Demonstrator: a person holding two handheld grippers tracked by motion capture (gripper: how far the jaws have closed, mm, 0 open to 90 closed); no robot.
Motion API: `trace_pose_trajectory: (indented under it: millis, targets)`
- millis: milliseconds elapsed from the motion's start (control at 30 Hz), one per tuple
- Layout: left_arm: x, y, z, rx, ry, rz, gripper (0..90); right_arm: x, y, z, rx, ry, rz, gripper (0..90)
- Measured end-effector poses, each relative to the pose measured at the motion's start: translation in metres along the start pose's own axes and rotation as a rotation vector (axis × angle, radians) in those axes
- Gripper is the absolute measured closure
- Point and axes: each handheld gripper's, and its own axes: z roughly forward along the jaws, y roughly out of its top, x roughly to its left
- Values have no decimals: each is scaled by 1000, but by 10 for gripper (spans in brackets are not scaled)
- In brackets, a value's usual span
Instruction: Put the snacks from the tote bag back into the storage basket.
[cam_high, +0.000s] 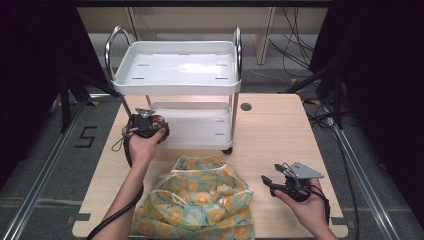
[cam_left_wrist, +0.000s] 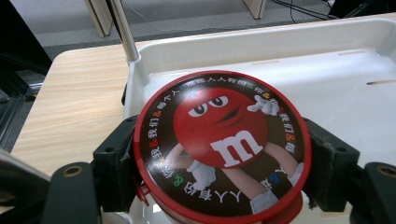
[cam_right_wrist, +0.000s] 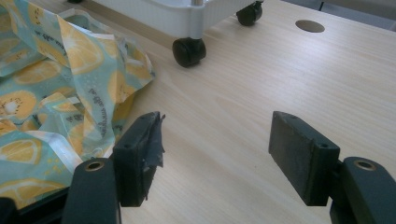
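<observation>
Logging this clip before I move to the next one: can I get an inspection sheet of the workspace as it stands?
Surface: light wooden table, round grommet hole near the cart.
Job's things: round red candy tin, lid up, held over the lower tray of the white two-tier cart; both trays bare.
Clutter: fruit-print fabric bag, crumpled, at the near edge.
Grippers: left gripper clamps the tin by its sides; right gripper open, holding nothing, low over the table right of the bag.
Cables: black cable along the left forearm; more on the floor, far right.
Surroundings: dark curtains, floor rails, a 5 marked on the floor.
</observation>
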Motion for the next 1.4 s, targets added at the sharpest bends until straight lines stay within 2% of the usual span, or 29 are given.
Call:
trace_pose_trajectory:
  millis: [67,100,167,267,300,333,467,500,533,633,667,700,767,800,933,1067,1100,1133,1167,1200,1333,1367,1400]
  targets:
    - [0,-1,1,2,-3,-3,254,0,0,0,0,2,0,355]
    - [-1,-1,1,1,0,-4,253,2,0,0,6,0,21,355]
    - [-1,-1,1,4,4,-10,254,-2,0,1,-17,-11,-27,355]
    - [-2,-2,3,5,-1,-4,253,1,0,0,1,-1,10,355]
    - [-2,-2,3,3,0,-6,254,-1,0,0,-1,0,-6,355]
    - [-2,-3,4,3,2,-6,253,1,0,0,0,2,14,355]
    - [-3,-5,6,11,6,-6,253,-1,0,0,-2,2,-3,355]
    - [-4,-5,7,12,1,-2,253,1,0,0,2,10,20,355]
    - [-4,-5,7,11,-5,-3,253,-1,0,0,-4,-1,-11,355]
    - [-4,-5,8,9,-2,-6,253,2,0,0,7,6,25,355]
    - [-4,-5,8,9,-2,-6,253,0,0,1,-1,15,1,355]
    - [-4,-6,8,12,8,-9,253,-1,0,1,-1,15,0,355]
    - [-4,-7,9,13,14,-6,253,-1,0,1,0,16,1,355]
    - [-4,-7,11,1,6,-2,253,0,0,1,0,16,0,355]
    - [-5,-9,13,13,-3,-3,253,0,0,1,1,15,-1,355]
    - [-6,-10,14,14,5,-15,253,-1,0,1,1,15,0,355]
    - [-6,-10,15,15,-6,-5,253,1,0,1,6,6,17,355]
    - [-7,-10,16,16,3,-16,252,-1,0,2,-2,15,-11,355]
    - [-7,-11,16,19,3,-17,253,2,-1,1,9,7,29,355]
    - [-8,-11,17,18,3,-20,252,3,-1,0,15,5,32,355]
    - [-7,-13,19,31,-3,-10,252,1,-1,1,8,4,15,355]
    - [-7,-14,21,28,11,-19,252,1,-1,1,11,6,18,355]
    - [-7,-14,21,29,9,-23,252,-1,0,2,-2,16,-11,355]
